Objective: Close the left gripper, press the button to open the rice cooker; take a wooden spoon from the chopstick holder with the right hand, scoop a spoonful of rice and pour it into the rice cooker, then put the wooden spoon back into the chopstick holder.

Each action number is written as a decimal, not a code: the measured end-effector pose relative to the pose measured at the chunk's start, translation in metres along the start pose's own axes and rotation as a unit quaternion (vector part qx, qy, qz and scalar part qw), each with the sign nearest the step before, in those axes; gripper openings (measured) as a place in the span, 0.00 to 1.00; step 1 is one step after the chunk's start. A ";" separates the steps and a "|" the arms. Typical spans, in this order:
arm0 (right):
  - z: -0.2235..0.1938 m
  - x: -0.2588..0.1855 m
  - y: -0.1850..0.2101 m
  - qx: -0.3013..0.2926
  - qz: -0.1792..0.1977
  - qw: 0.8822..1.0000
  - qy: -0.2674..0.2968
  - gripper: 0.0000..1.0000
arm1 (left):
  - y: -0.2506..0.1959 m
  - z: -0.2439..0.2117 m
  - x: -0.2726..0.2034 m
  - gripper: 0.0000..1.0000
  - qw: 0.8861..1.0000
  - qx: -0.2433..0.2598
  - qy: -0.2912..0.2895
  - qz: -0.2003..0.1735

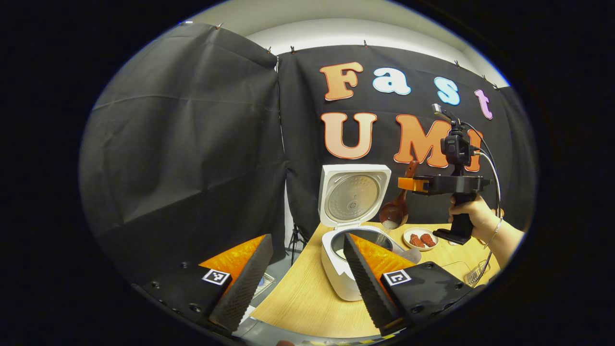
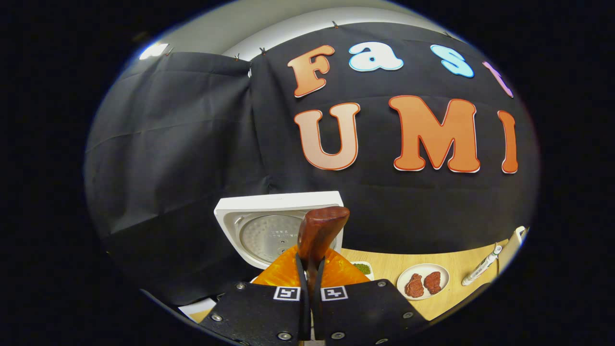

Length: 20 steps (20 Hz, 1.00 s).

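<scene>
The wooden spoon (image 1: 395,207) hangs at centre-right of the left gripper view, bowl down over the open rice cooker (image 1: 347,250), rice spilling from it into the pot — handle rising to the right gripper (image 1: 407,184), whose 2 fingers pinch it. The spoon's long axis is near vertical, just right of the lid. The left gripper (image 1: 307,269) stands wide, holding nothing, at lower centre. A plate (image 1: 420,239) lies farther right.

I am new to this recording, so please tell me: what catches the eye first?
The white rice cooker stands on the pale wooden table, lid up. Over its pot, the right gripper holds a dark brown wooden spoon, tilted bowl-down, rice falling. The left gripper waits open nearby.
</scene>
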State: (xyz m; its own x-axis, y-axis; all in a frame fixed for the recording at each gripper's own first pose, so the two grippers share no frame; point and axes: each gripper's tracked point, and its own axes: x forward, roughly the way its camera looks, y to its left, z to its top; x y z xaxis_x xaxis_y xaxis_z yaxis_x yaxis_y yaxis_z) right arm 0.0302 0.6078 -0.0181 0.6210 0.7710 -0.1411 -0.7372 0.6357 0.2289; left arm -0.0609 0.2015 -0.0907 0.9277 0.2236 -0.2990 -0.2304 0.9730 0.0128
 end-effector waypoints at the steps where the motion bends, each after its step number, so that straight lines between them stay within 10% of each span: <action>1: 0.000 0.000 0.002 -0.009 0.003 1.000 -0.002 0.01 | 0.000 0.000 -0.001 1.00 1.000 0.001 0.000 0.001; 14: -0.007 -0.021 0.019 -0.128 0.027 0.991 -0.021 0.02 | 0.003 -0.008 -0.007 1.00 1.000 0.002 0.007 0.003; 20: -0.014 -0.028 -0.012 0.033 0.023 0.999 0.008 0.01 | -0.011 0.004 -0.011 1.00 1.000 -0.013 -0.008 -0.010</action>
State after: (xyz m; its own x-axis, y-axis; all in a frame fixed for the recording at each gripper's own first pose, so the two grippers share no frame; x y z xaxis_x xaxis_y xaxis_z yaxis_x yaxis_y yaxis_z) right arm 0.0173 0.5791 -0.0307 0.5820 0.8003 -0.1442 -0.7455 0.5960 0.2985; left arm -0.0670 0.1888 -0.0838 0.9367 0.2044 -0.2843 -0.2181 0.9758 -0.0172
